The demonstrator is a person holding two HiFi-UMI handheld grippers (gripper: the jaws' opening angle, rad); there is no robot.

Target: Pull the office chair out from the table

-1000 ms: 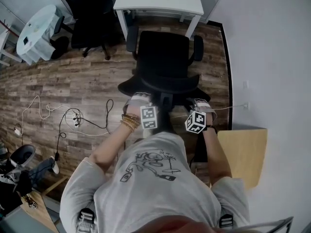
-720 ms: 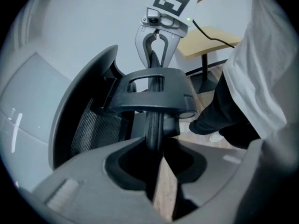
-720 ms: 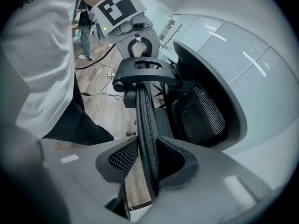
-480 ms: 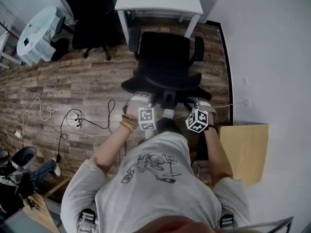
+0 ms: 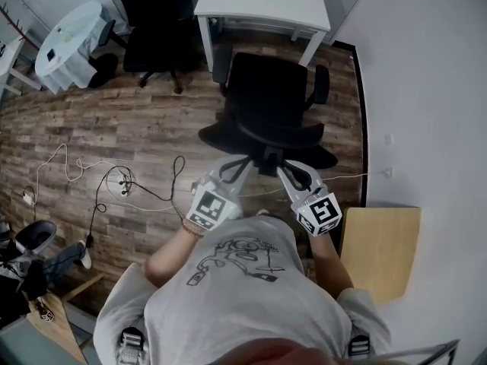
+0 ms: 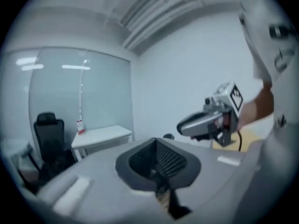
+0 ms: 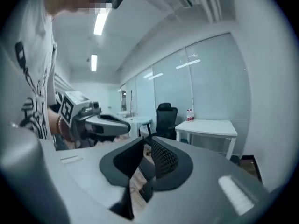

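Observation:
The black office chair (image 5: 272, 101) stands on the wood floor just in front of the white table (image 5: 266, 4), its backrest toward me. Both grippers hover above and behind the backrest, clear of it. My left gripper (image 5: 232, 169) (image 6: 156, 155) has just been closing and is shut with nothing between its jaws. My right gripper (image 5: 293, 179) (image 7: 147, 158) has also been closing; a narrow gap still shows between its pads, with nothing in it. Each gripper view shows the other gripper alongside: the right gripper (image 6: 210, 122) and the left gripper (image 7: 100, 122).
A second black chair (image 5: 152, 21) stands left of the table. A round white table (image 5: 72, 44) is at far left. Cables (image 5: 122, 181) lie on the floor to my left. A wooden board (image 5: 380, 253) sits by the wall (image 5: 426, 90) on the right.
Both grippers have come up off the chair's backrest, rolled, and drawn back toward my body. Their jaws have narrowed. The chair stays in front of the table.

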